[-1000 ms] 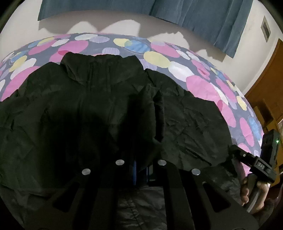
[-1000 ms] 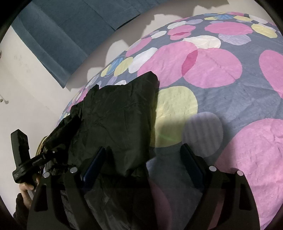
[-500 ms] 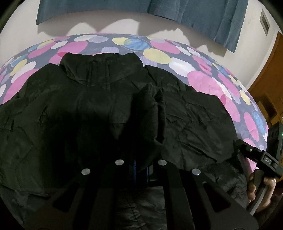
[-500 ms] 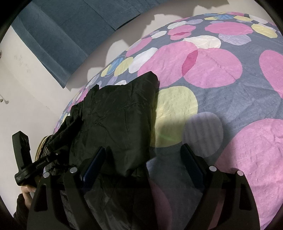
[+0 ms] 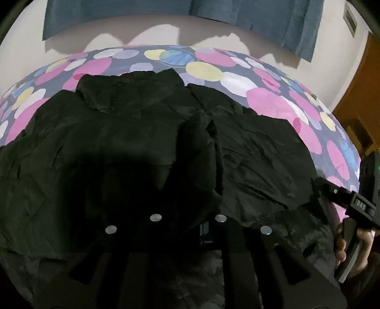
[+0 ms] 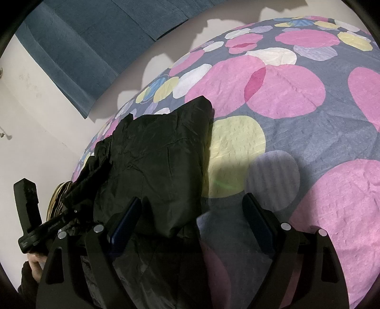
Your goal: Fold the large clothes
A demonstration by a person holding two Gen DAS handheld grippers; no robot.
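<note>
A black jacket [image 5: 118, 147] lies spread on the spotted bed cover [image 5: 268, 104], collar toward the far wall. My left gripper [image 5: 201, 228] sits at its near edge. A raised fold of the jacket [image 5: 199, 152] stands up from between its fingers, and the jaws are opening by a narrow gap. The fingertips are hidden under the cloth. My right gripper [image 6: 192, 214] is open wide over the jacket's right side [image 6: 161, 154], its left finger [image 6: 125, 221] on the cloth and its right finger [image 6: 258, 218] above bare cover.
The bed cover [image 6: 296, 142] stretches bare to the right of the jacket. A blue curtain [image 5: 213, 14] hangs on the far wall and a wooden door [image 5: 358, 99] stands at the right. A hand [image 5: 344, 240] holds the right gripper's handle.
A slight gap has appeared between the left fingers, with the fold still standing between them. The left view has rolled a little. The right gripper has not moved.
</note>
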